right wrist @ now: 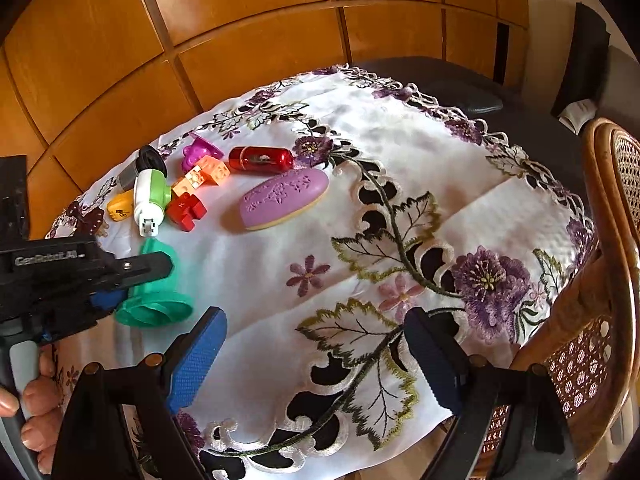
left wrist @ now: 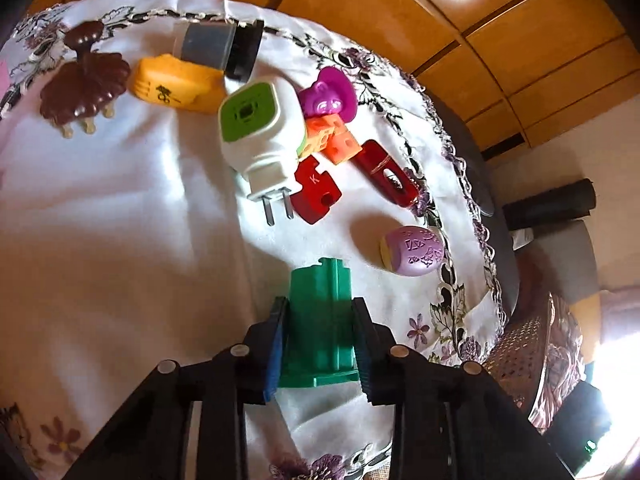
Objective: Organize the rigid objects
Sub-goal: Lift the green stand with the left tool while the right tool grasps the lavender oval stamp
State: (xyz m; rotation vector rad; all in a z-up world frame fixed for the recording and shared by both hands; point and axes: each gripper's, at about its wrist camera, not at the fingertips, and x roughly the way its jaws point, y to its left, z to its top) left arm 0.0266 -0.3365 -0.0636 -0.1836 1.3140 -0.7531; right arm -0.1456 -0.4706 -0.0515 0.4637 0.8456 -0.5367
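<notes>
Now the picking-up step looks in hand on the embroidered tablecloth (right wrist: 500,216): the left gripper (left wrist: 320,344) is closed on the green plastic piece (left wrist: 322,320), pads pressing its sides, near the toy cluster (left wrist: 320,136). Next probably calls for lifting it and carrying it clear. The right gripper (right wrist: 316,356) hangs wide open, empty, over bare cloth.
</notes>
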